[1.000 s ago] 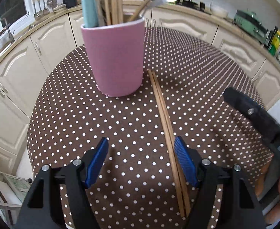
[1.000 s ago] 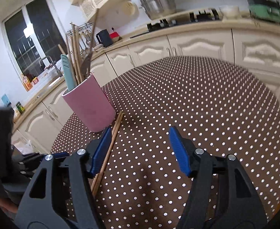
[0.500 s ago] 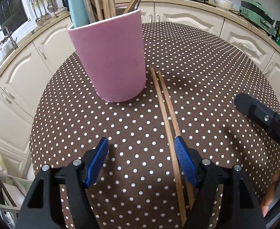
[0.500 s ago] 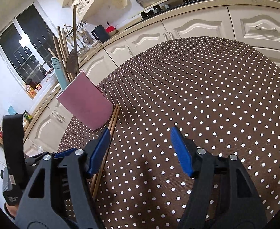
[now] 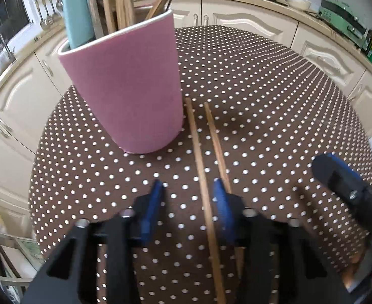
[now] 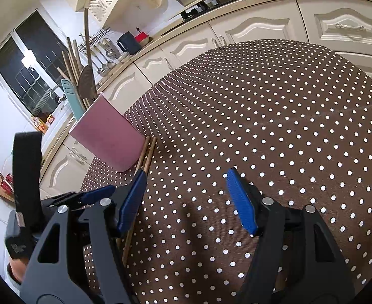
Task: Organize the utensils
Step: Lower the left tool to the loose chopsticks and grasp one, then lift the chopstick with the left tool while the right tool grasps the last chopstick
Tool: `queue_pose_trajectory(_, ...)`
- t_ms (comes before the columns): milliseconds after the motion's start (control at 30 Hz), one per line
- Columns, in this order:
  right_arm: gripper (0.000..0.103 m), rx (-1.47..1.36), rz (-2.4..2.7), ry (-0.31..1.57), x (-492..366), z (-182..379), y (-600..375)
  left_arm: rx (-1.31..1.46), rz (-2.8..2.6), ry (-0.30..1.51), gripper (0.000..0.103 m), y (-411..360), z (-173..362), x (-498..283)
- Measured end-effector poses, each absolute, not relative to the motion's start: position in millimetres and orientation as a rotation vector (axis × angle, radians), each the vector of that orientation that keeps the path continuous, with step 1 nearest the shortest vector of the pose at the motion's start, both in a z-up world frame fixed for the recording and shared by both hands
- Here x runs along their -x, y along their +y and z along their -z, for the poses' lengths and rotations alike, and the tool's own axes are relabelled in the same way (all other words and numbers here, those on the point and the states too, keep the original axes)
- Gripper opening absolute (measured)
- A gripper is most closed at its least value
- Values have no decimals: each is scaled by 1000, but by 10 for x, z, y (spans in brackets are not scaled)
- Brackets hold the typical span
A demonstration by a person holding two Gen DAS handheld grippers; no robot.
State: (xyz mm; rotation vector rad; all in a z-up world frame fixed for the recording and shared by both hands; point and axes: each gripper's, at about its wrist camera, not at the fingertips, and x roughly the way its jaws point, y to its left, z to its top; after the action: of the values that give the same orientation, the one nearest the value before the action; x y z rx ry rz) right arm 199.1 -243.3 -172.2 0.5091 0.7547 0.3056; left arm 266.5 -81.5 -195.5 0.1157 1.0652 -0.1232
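Left wrist view: my left gripper [image 5: 188,190] points steeply down at the dotted tablecloth [image 5: 274,96]; its jaws are closing, with one of the two wooden chopsticks [image 5: 198,152] running between the blue pads [image 5: 151,210], which do not yet press on it; the second chopstick [image 5: 215,136] passes under or just beside the right-hand pad, and I cannot tell whether it touches. Both chopsticks lie flat on the cloth, nearly parallel, their far ends just beside the base of the pink cup [image 5: 127,86]; the cup stands upright and holds a pale teal handle [image 5: 75,12] and several wooden handles [image 5: 120,2]. My right gripper [image 5: 348,190] shows at the right edge, blurred.

Right wrist view: my right gripper [image 6: 186,200] hangs above the cloth with its jaws spread and nothing between them; the chopsticks [image 6: 146,157] run beneath its left-hand finger [image 6: 131,200] toward the pink cup [image 6: 110,139]. My left gripper [image 6: 94,195] sits low at the left, over the near part of the chopsticks. Cream cabinets [image 6: 261,27] line the background.
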Motion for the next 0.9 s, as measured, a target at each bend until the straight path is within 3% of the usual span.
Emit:
queue_pose_trajectory(33, 65, -514, -302, 759, -1997, 1733, -2444, -119, 132, 1067, 13, -823, 1952, -2676)
queue_pose_trajectory(100, 65, -518, -296, 766, -2013, 1749, -2454, -113, 150, 1070, 7, -822, 1949, -2679)
queue_pose_trajectory(433, 66, -388, -259, 809, -2040, 1708, -2231, 71, 226, 1091, 6, -428, 1917, -2283)
queue_pose_trajectory(767, 65, -127, -269, 980, -2301, 1592, -1541, 211, 193, 1028, 6, 146, 1763, -1919)
queue_pose_trajectory(900, 47, -68, -289, 1043, -2439, 1588, -1274, 228, 179, 1017, 6, 393, 1729, -1820)
